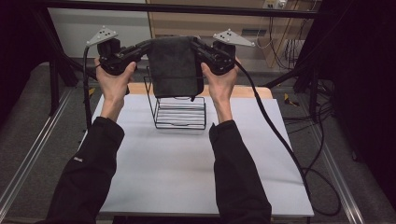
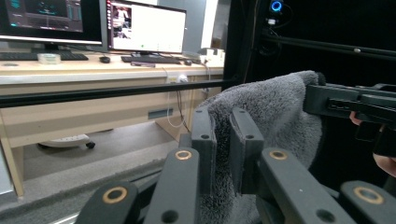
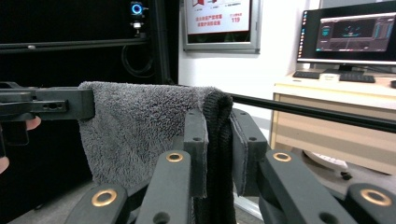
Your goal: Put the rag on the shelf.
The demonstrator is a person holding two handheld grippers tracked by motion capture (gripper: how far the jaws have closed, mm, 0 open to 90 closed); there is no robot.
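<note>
Dark grey terry towel (image 1: 175,65) held up in the air, stretched between two claws, hanging folded above a black wire rack (image 1: 180,109) on the pale surface (image 1: 187,163). Left claw (image 1: 140,48) pinching the towel's upper left corner; seen close in the left gripper view (image 2: 223,140), jaws pressed together on a bunch of pile. Right claw (image 1: 198,48) pinching the opposite top corner; in the right gripper view (image 3: 218,140) the thick hemmed edge clamped between the pads. Lower part of the cloth draped in front of the rack's upright wire loops, near or touching the top bar, hard to tell which.

Risks from here, as judgement only:
- Hem snagging on an upright wire if lowered off-centre, tipping or dragging the light rack across the surface.
- Uneven descent of the two hands, leaving one side lower and letting the cloth slide off the bar to one side.
- Grip on the left taking only fluffy pile rather than hem, so possibly slipping under tension if the hands pull apart.
- Early release before the fold sits across the bar, dropping the towel behind or in front of the rack.
</note>
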